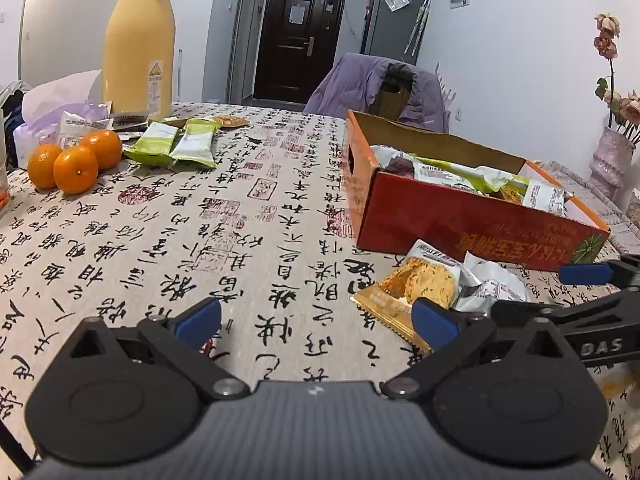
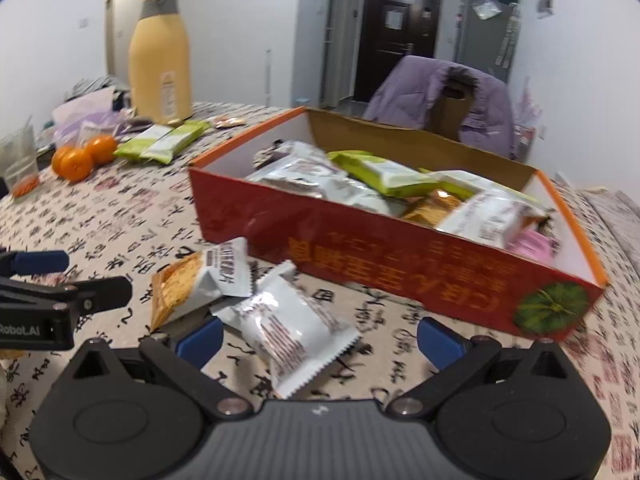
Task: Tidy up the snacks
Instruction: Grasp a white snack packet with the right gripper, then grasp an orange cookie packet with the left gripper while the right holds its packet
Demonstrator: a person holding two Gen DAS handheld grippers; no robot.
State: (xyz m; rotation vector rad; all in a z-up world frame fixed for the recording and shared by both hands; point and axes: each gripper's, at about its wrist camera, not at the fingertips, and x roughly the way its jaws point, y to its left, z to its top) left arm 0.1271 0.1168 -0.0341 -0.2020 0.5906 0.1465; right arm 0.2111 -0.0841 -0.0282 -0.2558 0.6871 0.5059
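From the left wrist camera, the left gripper (image 1: pixel 316 322) hangs low over a table covered by a beige cloth printed with black calligraphy (image 1: pixel 248 240), its blue-padded jaws spread wide with nothing between them. Just beyond its right fingertip lies a gold-edged cracker packet showing a crumbly biscuit (image 1: pixel 416 288), touching a crumpled white snack packet (image 1: pixel 492 286) beside it. Both sit in front of the long red-and-orange cardboard box (image 1: pixel 460 224), which holds a heap of white and green packets. The right gripper (image 1: pixel 600 292) enters from the right edge, by the white packet. At the far left stand three oranges (image 1: pixel 76 162), two green-and-white snack bars (image 1: pixel 176 142) and a tall yellow thermos jug with a grey top (image 1: pixel 138 40). A purple jacket draped on a chair (image 1: pixel 384 88) sits behind the table.

From the right wrist camera, the right gripper (image 2: pixel 318 338) is also wide open, and the white snack packet (image 2: pixel 292 324) lies on the cloth between its two blue pads, touching neither clearly. The cracker packet (image 2: pixel 192 284) rests just left of it, overlapping its upper corner. The red box (image 2: pixel 400 264) stands close behind, filled with white, green and pink packets. The left gripper (image 2: pixel 40 276) shows at the left edge. The oranges (image 2: pixel 82 156), green bars (image 2: pixel 164 142) and yellow jug (image 2: pixel 160 56) are well apart at the far left.
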